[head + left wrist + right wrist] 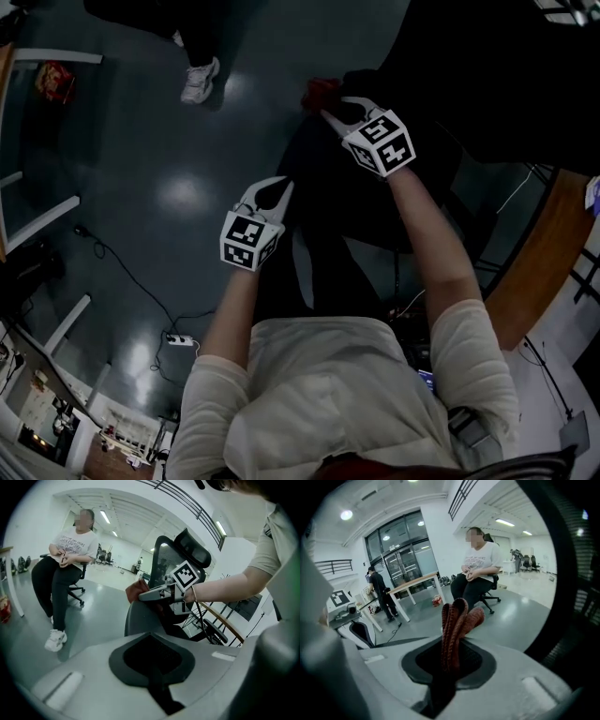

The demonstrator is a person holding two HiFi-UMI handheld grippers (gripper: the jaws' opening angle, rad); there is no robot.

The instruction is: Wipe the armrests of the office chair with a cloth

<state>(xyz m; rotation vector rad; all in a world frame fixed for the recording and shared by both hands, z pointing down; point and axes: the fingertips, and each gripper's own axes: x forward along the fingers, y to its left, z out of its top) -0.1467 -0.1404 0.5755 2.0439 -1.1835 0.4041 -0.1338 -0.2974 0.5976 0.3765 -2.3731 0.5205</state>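
Cloth (457,620): red knit, soft, light, bunches easily. It is pinched in the right tool (336,111), far side, over the chair (180,557). Grip a thick fold. Left tool (279,189) closed, empty.

"Where's the cloth?"
"The red cloth (317,92) is bunched at the tips of my right gripper (330,108), beside the dark chair (450,84)."
"And your left?"
"My left gripper (270,192) is nearer my body, apart from it, above the glossy floor (141,169)."
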